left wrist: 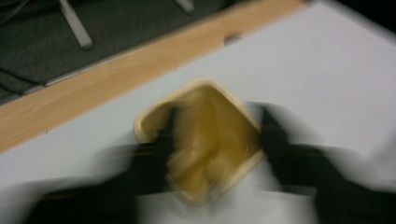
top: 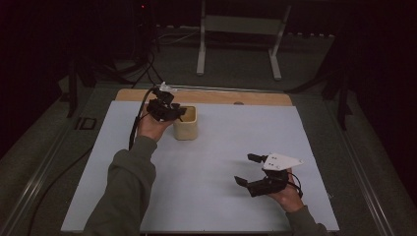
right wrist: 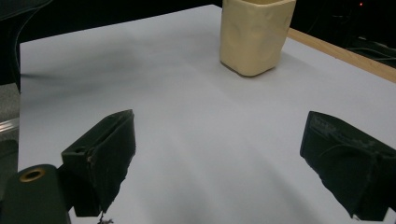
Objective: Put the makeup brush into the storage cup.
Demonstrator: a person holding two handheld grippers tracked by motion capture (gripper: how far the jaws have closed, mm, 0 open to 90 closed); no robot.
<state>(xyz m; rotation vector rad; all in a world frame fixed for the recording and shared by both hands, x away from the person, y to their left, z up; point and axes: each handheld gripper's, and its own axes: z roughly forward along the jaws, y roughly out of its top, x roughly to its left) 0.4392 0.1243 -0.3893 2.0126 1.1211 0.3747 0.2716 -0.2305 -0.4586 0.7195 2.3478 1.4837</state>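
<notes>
The left gripper view is smeared by motion: the two jaws are dark streaks at either side of a cream cup, and their tips cannot be made out sharply. Through the blur the cup's inside looks yellow-brown; whether anything lies in it cannot be told. In the high view the left claw sits at the cup's rim on its left side, one jaw seeming to reach over the opening, but the hand and the dark body of the tool cover the contact. Whether this claw is pinching the cup's wall or merely standing open around it cannot be told.

The cup stands upright on the pale sheet that covers the desk, toward the far left part, near the bare wooden strip along the far edge. In the right gripper view its top is cut off by the frame, so its inside is hidden there; its wall looks dented and uneven.

The right claw is near the front right of the sheet, well apart from the cup, its jaws spread wide with nothing between them.
</notes>
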